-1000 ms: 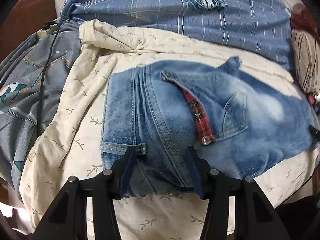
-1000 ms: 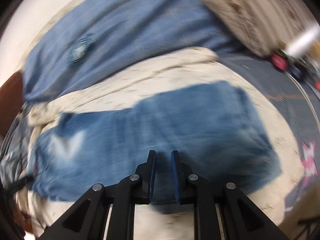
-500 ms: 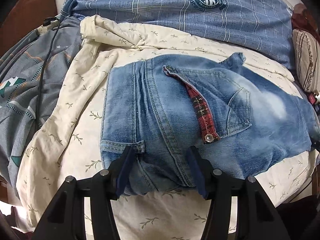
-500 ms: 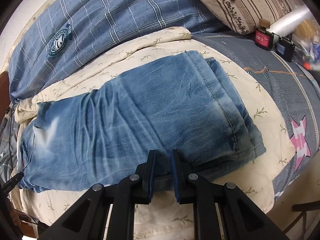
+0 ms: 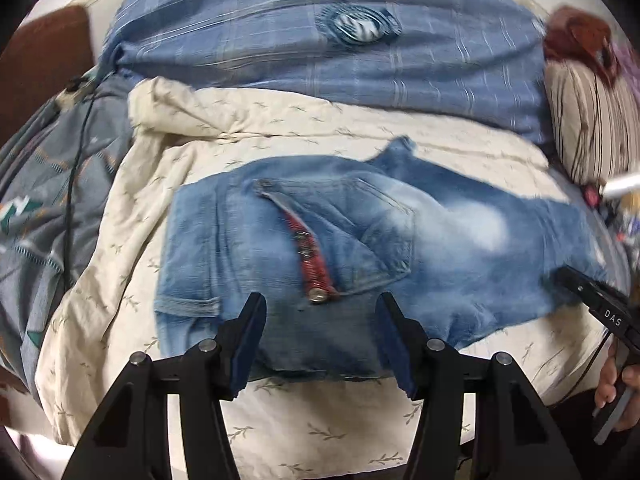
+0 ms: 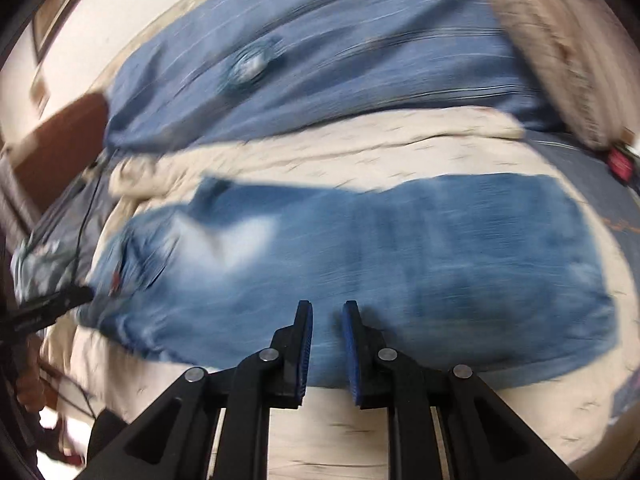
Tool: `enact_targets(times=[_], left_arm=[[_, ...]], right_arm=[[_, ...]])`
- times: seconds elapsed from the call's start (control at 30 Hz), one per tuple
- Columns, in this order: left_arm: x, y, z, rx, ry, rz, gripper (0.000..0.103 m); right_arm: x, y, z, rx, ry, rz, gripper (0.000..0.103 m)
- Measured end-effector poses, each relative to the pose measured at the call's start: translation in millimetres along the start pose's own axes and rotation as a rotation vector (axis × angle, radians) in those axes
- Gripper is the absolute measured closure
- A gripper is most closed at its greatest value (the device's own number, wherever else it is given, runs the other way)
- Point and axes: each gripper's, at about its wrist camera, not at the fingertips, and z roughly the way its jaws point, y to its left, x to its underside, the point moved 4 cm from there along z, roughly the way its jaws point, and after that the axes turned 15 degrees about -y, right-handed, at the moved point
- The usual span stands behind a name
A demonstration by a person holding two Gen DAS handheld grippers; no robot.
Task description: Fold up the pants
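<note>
Lifted off the jeans (image 5: 360,248), left hand-held gripper (image 5: 322,344) gapes empty; right hand-held gripper (image 6: 327,354) pressed nearly together.

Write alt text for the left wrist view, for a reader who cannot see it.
Folded blue jeans lie on a cream leaf-print sheet, with the left hand-held gripper open just above their near edge. A red plaid strip with a metal button crosses the denim. Behind lies a blue plaid pillow; the right hand-held gripper enters at the right edge.
</note>
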Motion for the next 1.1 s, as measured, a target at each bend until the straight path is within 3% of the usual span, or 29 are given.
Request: enact_targets(times=[0.2,0.4,0.5,0.73,0.87,1.1], left_arm=[[20,-7,24,-0.035,0.082,0.032,0.045],[24,-8,30,-0.048,0.063,0.055,0.044],[25,-10,31,-0.064,0.049,0.085,0.043],[23,-10,27,-0.056,0.039,0.073,0.043],[12,-2,15,-0.030,-0.004,0.011,0.043],[-12,38,-11,-0.120,-0.087,-0.035,0.043]], right_arm=[[11,39,25,-0.064,0.070,-0.063,0.085],[27,52,46,-0.064,0.148,-0.143,0.085],[29,54,46,-0.063,0.145,-0.173,0.084],[30,46,42,-0.101,0.164,-0.124,0.084],[26,50,36,-0.114,0.145,-0.117,0.084],[3,32,17,-0.110,0.026,-0.017,0.084]])
